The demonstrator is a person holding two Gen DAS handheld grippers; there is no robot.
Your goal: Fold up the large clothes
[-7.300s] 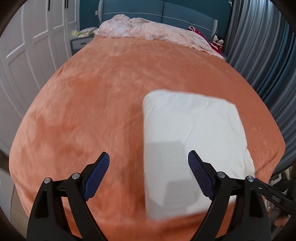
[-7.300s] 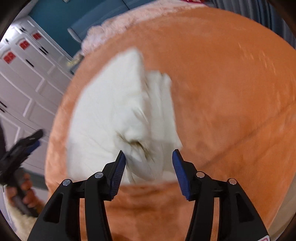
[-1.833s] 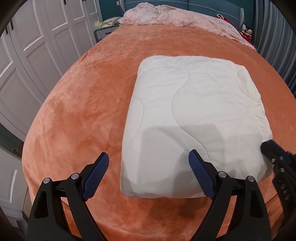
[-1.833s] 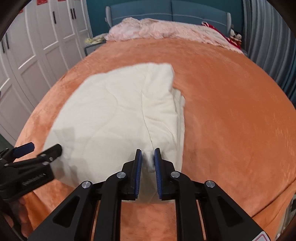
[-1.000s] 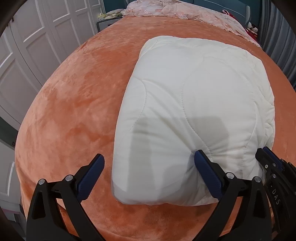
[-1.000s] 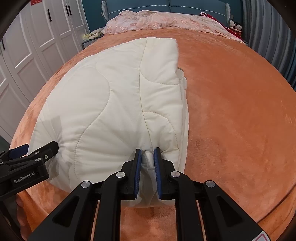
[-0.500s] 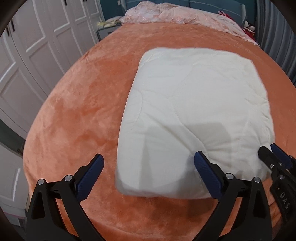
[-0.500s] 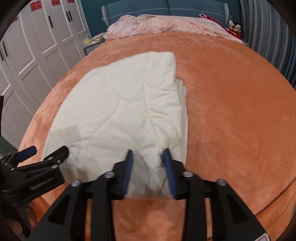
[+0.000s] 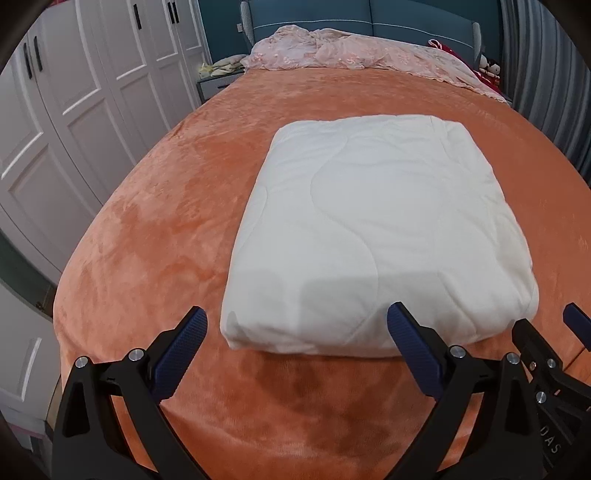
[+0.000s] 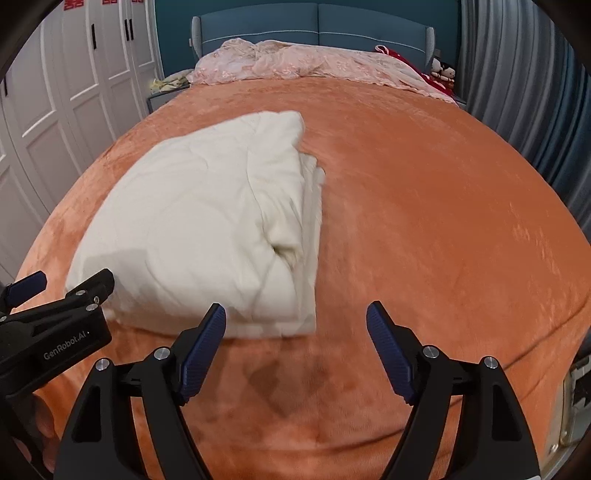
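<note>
A cream quilted garment (image 9: 373, 229) lies folded into a thick rectangle on the orange bedspread (image 9: 155, 221). Seen from the right wrist, the folded garment (image 10: 207, 229) shows stacked layers along its right edge. My left gripper (image 9: 295, 347) stands open, hovering just in front of the bundle's near edge with nothing between its fingers. My right gripper (image 10: 295, 339) is off the cloth near the bundle's front right corner, its jaws opening and empty. The right gripper's tip shows at the edge of the left wrist view (image 9: 546, 332); the left gripper appears in the right wrist view (image 10: 55, 291).
A pink lace cover (image 10: 306, 62) is bunched at the head of the bed before a blue headboard (image 10: 317, 26). White wardrobe doors (image 9: 92, 96) line the left side. Grey curtains (image 10: 517, 74) hang on the right. A nightstand (image 9: 218, 81) stands by the bed's far left corner.
My right gripper has let go of the garment's front corner, opened wide and pulled back. Both grippers have drawn away and up from the bundle, which now lies flat.
</note>
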